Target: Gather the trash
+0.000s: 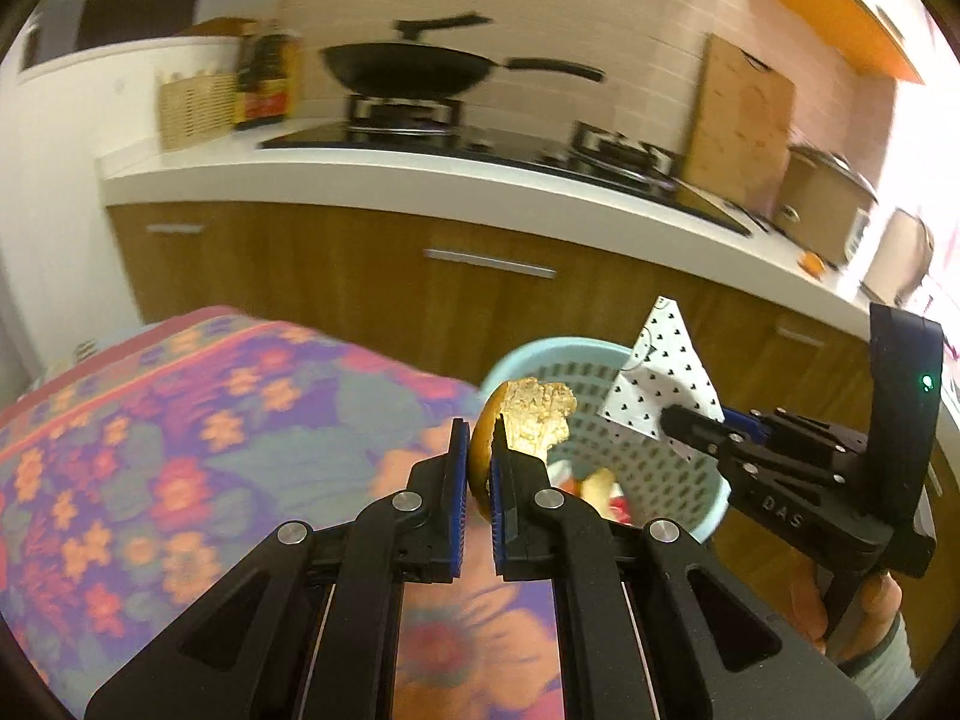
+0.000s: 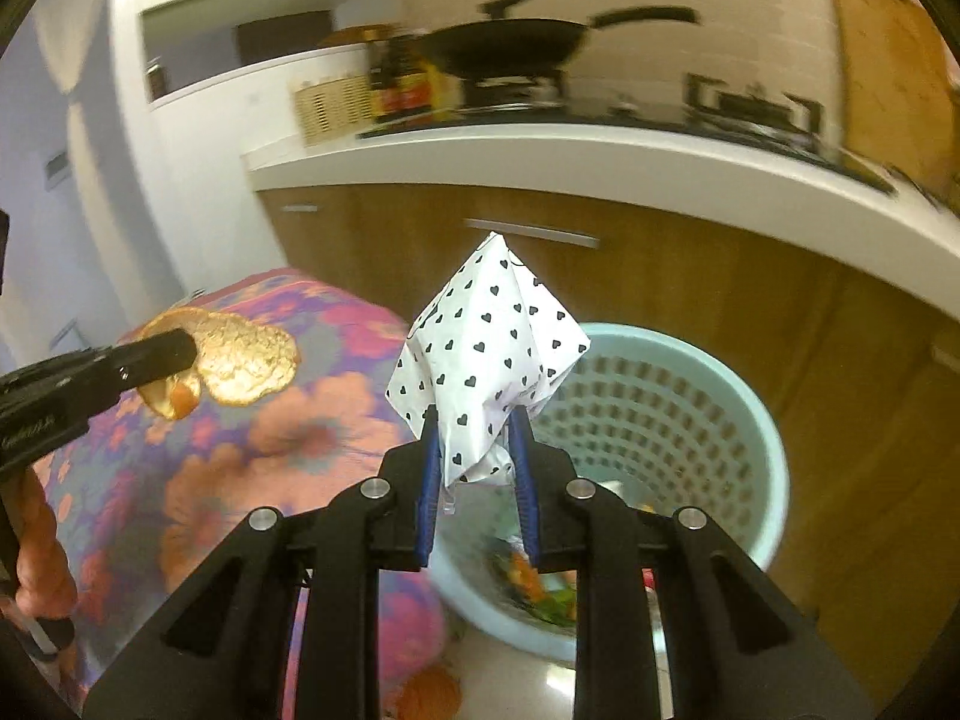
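**A:** Right wrist view: my right gripper [image 2: 474, 450] is clamped on the wrapper [image 2: 486, 348], white with black hearts, sticking up and forward out of the jaws. The bin [image 2: 762, 420] is just ahead, below and slightly to the right, mouth open toward me. That's the relation that matters: the wrapper sits near the bin's near-left rim, not clearly over the middle.

**B:** And the left?

**A:** My left gripper [image 1: 477, 480] is pinched narrow on the peel [image 1: 528, 420], an orange peel with the pith side showing. From the left wrist view the bin [image 1: 510, 360] lies ahead and to the right of the peel. The peel looks to be over the table [image 1: 180, 420] edge, beside the rim. My guess is the right one is nearer to a clean drop.

**B:** Long axis?

**A:** The wrapper runs roughly along the fingers. The peel is flat, gripped by one edge.

**B:** Counts?

**A:** One bin, one wrapper, one peel, two grippers, both loaded. There's some trash already in the bin's bottom; I can't tell the items apart. Nothing else loose that I can make out.
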The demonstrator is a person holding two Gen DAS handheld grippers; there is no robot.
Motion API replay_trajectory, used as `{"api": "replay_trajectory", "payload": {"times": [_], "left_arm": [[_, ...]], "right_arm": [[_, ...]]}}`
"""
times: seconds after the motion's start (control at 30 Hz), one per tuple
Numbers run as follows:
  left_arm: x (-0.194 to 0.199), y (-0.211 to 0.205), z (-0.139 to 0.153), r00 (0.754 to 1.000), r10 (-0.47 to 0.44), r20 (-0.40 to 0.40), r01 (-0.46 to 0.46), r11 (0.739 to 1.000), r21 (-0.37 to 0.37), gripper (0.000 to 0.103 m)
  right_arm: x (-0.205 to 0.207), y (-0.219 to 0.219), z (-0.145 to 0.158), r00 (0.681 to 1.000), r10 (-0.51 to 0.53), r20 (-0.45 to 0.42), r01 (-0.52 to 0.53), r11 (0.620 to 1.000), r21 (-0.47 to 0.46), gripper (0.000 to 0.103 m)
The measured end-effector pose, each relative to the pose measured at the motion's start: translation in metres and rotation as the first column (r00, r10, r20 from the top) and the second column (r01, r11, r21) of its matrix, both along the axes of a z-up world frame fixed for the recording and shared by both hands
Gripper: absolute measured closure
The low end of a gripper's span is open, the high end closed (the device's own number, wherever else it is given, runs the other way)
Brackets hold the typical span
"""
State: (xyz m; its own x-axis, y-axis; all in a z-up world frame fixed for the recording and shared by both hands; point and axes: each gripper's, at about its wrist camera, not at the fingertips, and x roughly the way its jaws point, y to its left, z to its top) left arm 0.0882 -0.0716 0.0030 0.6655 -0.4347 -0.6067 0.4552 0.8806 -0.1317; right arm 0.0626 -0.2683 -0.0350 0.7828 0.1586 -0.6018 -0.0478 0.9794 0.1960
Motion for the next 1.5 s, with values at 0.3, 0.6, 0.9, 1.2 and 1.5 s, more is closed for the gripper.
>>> {"api": "replay_trajectory", "payload": {"times": [0.3, 0.6, 0.9, 1.2, 1.5], "left_arm": [[0.010, -0.083, -0.017, 0.998, -0.068, -0.012, 0.068, 0.997, 0.043, 0.099], [0.016, -0.121, -0.042, 0.997, -0.071, -0.026, 0.074, 0.993, 0.095, 0.099], [0.015, -0.122, -0.045, 0.998, -0.066, -0.020, 0.067, 0.992, 0.103, 0.095], [0.008, -0.101, -0.031, 1.000, -0.026, 0.011, 0.025, 0.998, 0.049, 0.065], [-0.020, -0.065, -0.005, 0.993, 0.049, 0.111, -0.051, 0.999, 0.013, 0.049]], "right_arm": [[-0.002, -0.066, -0.027, 0.990, -0.120, -0.075, 0.122, 0.992, 0.034, 0.084], [0.009, -0.076, -0.052, 0.970, -0.176, -0.170, 0.178, 0.984, -0.002, 0.082], [0.016, -0.076, -0.061, 0.960, -0.191, -0.202, 0.198, 0.980, 0.013, 0.054], [0.003, -0.076, -0.045, 0.962, -0.208, -0.176, 0.213, 0.977, 0.007, 0.054], [-0.021, -0.059, -0.005, 0.971, -0.216, -0.099, 0.215, 0.976, -0.027, 0.054]]}}
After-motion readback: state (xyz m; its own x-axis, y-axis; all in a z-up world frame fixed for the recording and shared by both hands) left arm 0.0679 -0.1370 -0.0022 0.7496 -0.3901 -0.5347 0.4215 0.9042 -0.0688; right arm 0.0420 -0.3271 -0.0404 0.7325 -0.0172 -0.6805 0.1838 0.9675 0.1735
